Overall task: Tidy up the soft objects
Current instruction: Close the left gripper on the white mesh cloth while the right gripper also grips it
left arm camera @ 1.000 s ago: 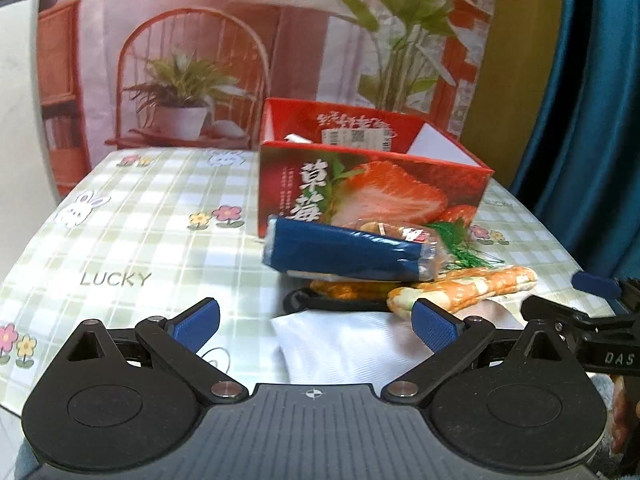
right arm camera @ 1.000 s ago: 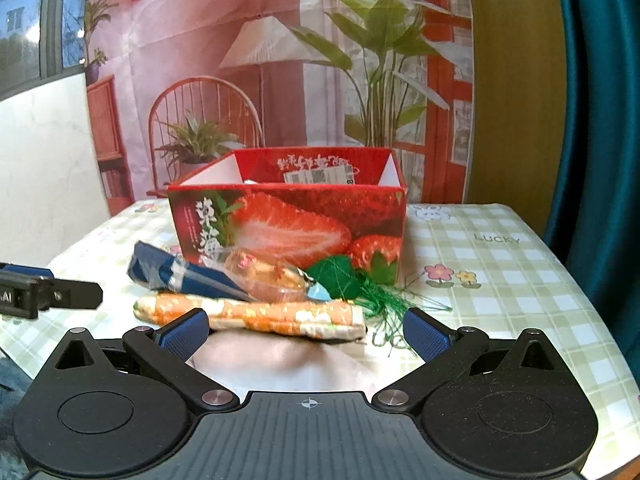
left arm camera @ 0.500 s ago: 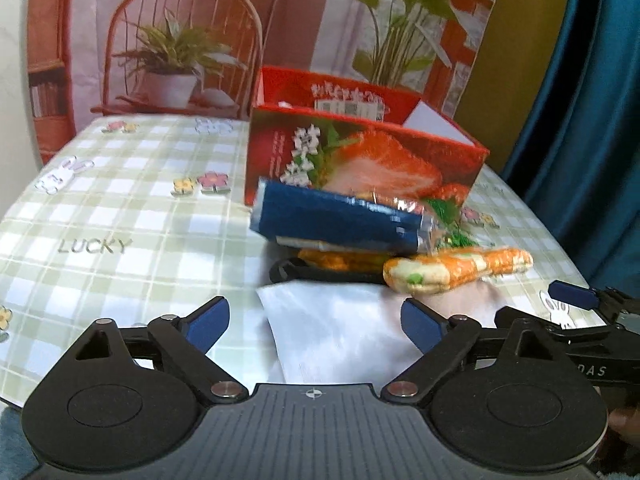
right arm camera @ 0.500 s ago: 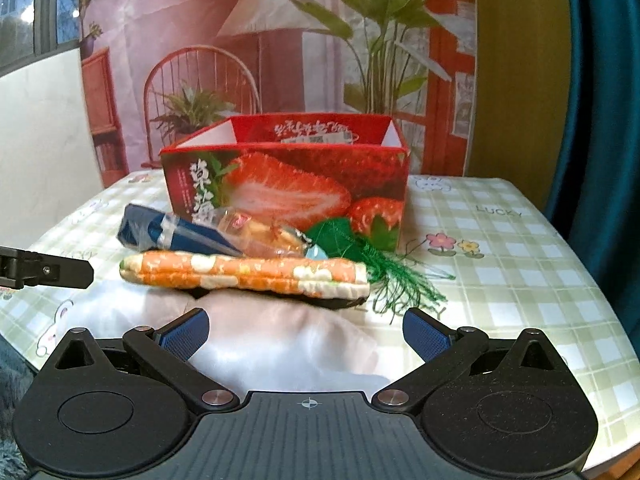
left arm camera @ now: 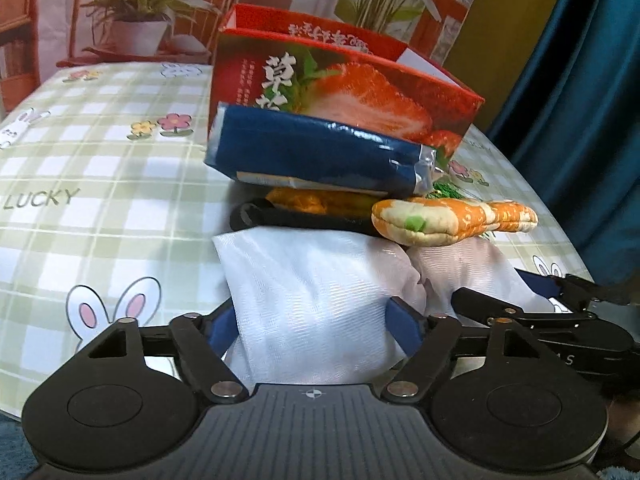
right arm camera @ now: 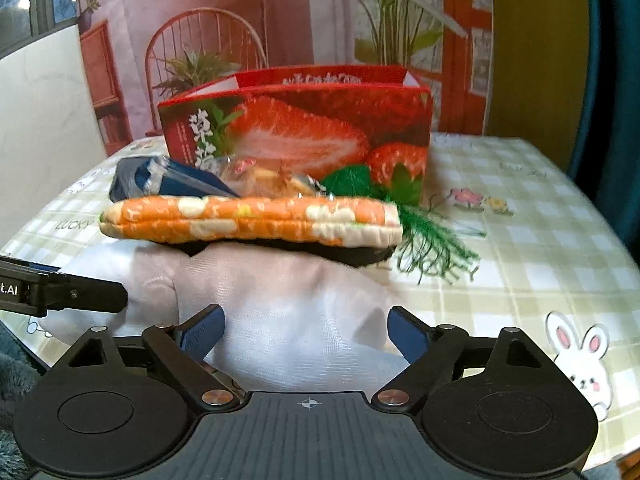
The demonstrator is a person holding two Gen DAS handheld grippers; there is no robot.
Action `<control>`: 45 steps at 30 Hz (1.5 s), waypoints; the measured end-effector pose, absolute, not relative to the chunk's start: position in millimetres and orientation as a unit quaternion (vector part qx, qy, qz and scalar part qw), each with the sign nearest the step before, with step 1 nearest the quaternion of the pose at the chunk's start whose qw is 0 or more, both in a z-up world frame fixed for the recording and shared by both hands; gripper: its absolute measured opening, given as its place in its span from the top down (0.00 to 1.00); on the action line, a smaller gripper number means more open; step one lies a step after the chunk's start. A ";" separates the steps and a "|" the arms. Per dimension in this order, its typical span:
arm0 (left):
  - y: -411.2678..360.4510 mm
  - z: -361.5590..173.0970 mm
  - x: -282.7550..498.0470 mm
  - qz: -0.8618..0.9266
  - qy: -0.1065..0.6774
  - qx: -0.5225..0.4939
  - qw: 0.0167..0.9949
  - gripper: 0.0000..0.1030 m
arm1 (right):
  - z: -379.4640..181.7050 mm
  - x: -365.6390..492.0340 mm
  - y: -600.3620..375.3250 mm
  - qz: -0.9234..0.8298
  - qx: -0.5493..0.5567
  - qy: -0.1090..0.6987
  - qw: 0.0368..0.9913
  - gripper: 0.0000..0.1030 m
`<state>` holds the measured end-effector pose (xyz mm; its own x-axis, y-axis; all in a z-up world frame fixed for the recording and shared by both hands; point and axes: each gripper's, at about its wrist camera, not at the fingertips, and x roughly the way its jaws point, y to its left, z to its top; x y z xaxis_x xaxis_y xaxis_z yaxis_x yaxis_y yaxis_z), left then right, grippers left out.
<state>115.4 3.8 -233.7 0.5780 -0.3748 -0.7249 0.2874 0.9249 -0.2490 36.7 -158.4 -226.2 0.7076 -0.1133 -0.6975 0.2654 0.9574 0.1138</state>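
A white cloth (left arm camera: 312, 300) lies bunched at the table's near edge, under a pile. My left gripper (left arm camera: 314, 326) is open, its blue pads on either side of the cloth's left part. My right gripper (right arm camera: 304, 336) is open around the cloth (right arm camera: 280, 300) on its right part. On the cloth rest an orange plush carrot (right arm camera: 248, 218) with green fringe, a black item (left arm camera: 304, 220) and a blue packet (left arm camera: 316, 152). The carrot also shows in the left wrist view (left arm camera: 452, 218). Whether the pads touch the cloth I cannot tell.
A red strawberry box (left arm camera: 344, 88), open at the top, stands behind the pile; it also shows in the right wrist view (right arm camera: 304, 128). A clear wrapped snack (right arm camera: 264, 174) lies by the blue packet. The checked tablecloth (left arm camera: 100, 152) covers the table. A teal curtain (left arm camera: 580, 100) hangs at right.
Both grippers have moved forward and down to the table's near edge. The white cloth now sits between the fingers of each; before it lay ahead of them.
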 end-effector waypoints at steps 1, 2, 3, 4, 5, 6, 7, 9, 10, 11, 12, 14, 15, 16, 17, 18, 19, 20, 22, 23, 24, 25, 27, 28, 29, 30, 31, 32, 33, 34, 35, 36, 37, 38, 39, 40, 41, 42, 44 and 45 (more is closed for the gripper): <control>4.0 -234.9 115.6 -0.190 0.420 -0.055 0.886 0.30 | -228.5 37.2 -160.0 -0.102 0.110 0.372 0.916 0.17; 4.8 -235.4 115.8 -0.193 0.420 -0.057 0.885 0.33 | -230.6 37.4 -161.6 -0.100 0.118 0.374 0.915 0.17; 5.1 -235.5 115.9 -0.195 0.419 -0.057 0.885 0.35 | -232.3 37.3 -163.0 -0.097 0.124 0.375 0.913 0.18; 5.0 -235.8 115.9 -0.196 0.418 -0.056 0.885 0.38 | -233.6 37.0 -164.6 -0.093 0.130 0.376 0.913 0.20; 4.8 -236.2 115.7 -0.197 0.418 -0.057 0.885 0.39 | -234.5 36.8 -165.4 -0.089 0.135 0.377 0.912 0.22; 4.9 -236.2 115.2 -0.197 0.418 -0.057 0.885 0.39 | -235.3 36.8 -165.8 -0.085 0.138 0.377 0.912 0.24; 4.9 -236.4 114.6 -0.197 0.419 -0.058 0.884 0.39 | -235.8 36.6 -166.0 -0.082 0.140 0.377 0.912 0.26; 4.3 -237.6 115.1 -0.197 0.421 -0.060 0.883 0.39 | -236.5 36.7 -165.3 -0.075 0.142 0.379 0.911 0.30; 4.0 -238.2 115.4 -0.197 0.422 -0.061 0.883 0.39 | -236.9 36.9 -165.1 -0.072 0.144 0.380 0.911 0.31; 3.5 -238.3 115.0 -0.197 0.423 -0.062 0.882 0.38 | -237.4 37.2 -165.1 -0.069 0.145 0.381 0.910 0.33; 3.3 -239.0 115.2 -0.197 0.424 -0.062 0.882 0.38 | -237.9 37.1 -164.5 -0.067 0.147 0.382 0.910 0.35; 2.8 -240.6 116.0 -0.198 0.426 -0.061 0.881 0.38 | -239.1 37.6 -164.4 -0.063 0.150 0.384 0.909 0.37; 2.2 -241.3 116.4 -0.198 0.427 -0.061 0.880 0.38 | -239.9 37.9 -164.4 -0.062 0.152 0.386 0.908 0.38; 1.8 -241.7 116.7 -0.199 0.427 -0.060 0.880 0.38 | -240.6 38.1 -164.6 -0.060 0.154 0.387 0.907 0.39; 1.6 -242.4 117.5 -0.199 0.427 -0.060 0.880 0.38 | -241.2 38.5 -164.9 -0.057 0.156 0.388 0.906 0.42; 1.4 -242.4 117.4 -0.200 0.426 -0.060 0.880 0.38 | -241.9 38.6 -164.7 -0.055 0.158 0.389 0.906 0.44; 1.0 -242.2 116.7 -0.200 0.425 -0.061 0.881 0.40 | -242.4 38.7 -164.4 -0.054 0.159 0.390 0.906 0.45; 1.1 -241.6 116.2 -0.201 0.423 -0.061 0.881 0.43 | -242.4 38.7 -164.3 -0.052 0.159 0.389 0.906 0.47; 0.5 -239.9 115.1 -0.207 0.419 -0.061 0.882 0.51 | -242.0 38.5 -163.7 -0.046 0.160 0.388 0.906 0.52; 0.6 -239.5 114.5 -0.210 0.418 -0.060 0.882 0.55 | -241.7 38.5 -163.0 -0.044 0.159 0.387 0.907 0.56; 0.2 -238.9 114.1 -0.213 0.416 -0.060 0.882 0.57 | -241.0 38.4 -162.2 -0.042 0.157 0.386 0.908 0.59; -0.1 -238.7 113.8 -0.215 0.416 -0.060 0.882 0.58 | -240.4 38.1 -161.4 -0.041 0.155 0.385 0.909 0.61; -0.6 -238.8 113.0 -0.215 0.416 -0.060 0.882 0.58 | -239.8 37.5 -160.3 -0.038 0.153 0.383 0.910 0.66; -0.7 -239.0 113.2 -0.215 0.417 -0.061 0.881 0.58 | -239.7 37.5 -160.3 -0.037 0.152 0.383 0.910 0.66; -0.7 -239.0 113.0 -0.214 0.417 -0.061 0.881 0.58 | -239.7 37.7 -160.3 -0.037 0.153 0.383 0.910 0.67; -0.7 -239.2 113.0 -0.214 0.417 -0.060 0.881 0.58 | -239.9 37.9 -160.5 -0.037 0.154 0.383 0.910 0.67; -1.1 -239.4 113.0 -0.215 0.417 -0.060 0.881 0.58 | -239.7 37.6 -159.9 -0.037 0.154 0.383 0.910 0.67; -0.7 -240.0 113.0 -0.215 0.417 -0.060 0.881 0.57 | -239.5 37.5 -159.9 -0.037 0.155 0.382 0.910 0.66; -0.7 -240.2 113.0 -0.215 0.418 -0.060 0.881 0.57 | -240.1 37.6 -160.4 -0.036 0.156 0.382 0.910 0.67; -0.5 -240.3 113.1 -0.215 0.418 -0.061 0.880 0.57 | -240.2 37.6 -160.7 -0.036 0.157 0.383 0.910 0.67; 0.0 -240.5 113.3 -0.215 0.418 -0.062 0.880 0.57 | -240.4 37.4 -161.1 -0.036 0.159 0.383 0.909 0.67; 0.4 -240.5 113.1 -0.215 0.418 -0.063 0.880 0.57 | -240.7 37.3 -161.4 -0.035 0.159 0.383 0.909 0.67; 0.8 -240.3 113.0 -0.216 0.417 -0.063 0.881 0.58 | -241.0 37.2 -161.9 -0.035 0.160 0.383 0.909 0.67; 1.2 -239.9 112.5 -0.217 0.415 -0.064 0.881 0.61 | -241.3 37.1 -162.3 -0.035 0.161 0.383 0.909 0.67; 1.9 -239.2 111.6 -0.220 0.411 -0.065 0.882 0.66 | -241.2 37.1 -162.4 -0.035 0.162 0.382 0.909 0.67; 2.2 -238.0 110.8 -0.222 0.408 -0.066 0.883 0.67 | -241.4 37.2 -162.1 -0.035 0.161 0.382 0.909 0.68; 2.5 -236.7 109.8 -0.224 0.404 -0.065 0.884 0.69 | -241.0 37.0 -162.0 -0.034 0.161 0.381 0.910 0.71; 2.8 -235.6 109.0 -0.225 0.401 -0.065 0.886 0.70 | -240.3 36.6 -161.7 -0.032 0.160 0.379 0.911 0.75; 3.8 -233.7 107.7 -0.227 0.395 -0.067 0.888 0.72 | -237.8 35.5 -160.4 -0.031 0.156 0.372 0.914 0.79; 4.1 -232.7 107.3 -0.227 0.393 -0.068 0.889 0.74 | -236.3 34.8 -159.5 -0.031 0.154 0.368 0.916 0.82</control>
<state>107.3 4.1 -232.7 0.5883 -0.4564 -0.6676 0.3496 0.8879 -0.2990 34.8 -159.5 -236.3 0.7268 0.0573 -0.6844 0.1692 0.9509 0.2593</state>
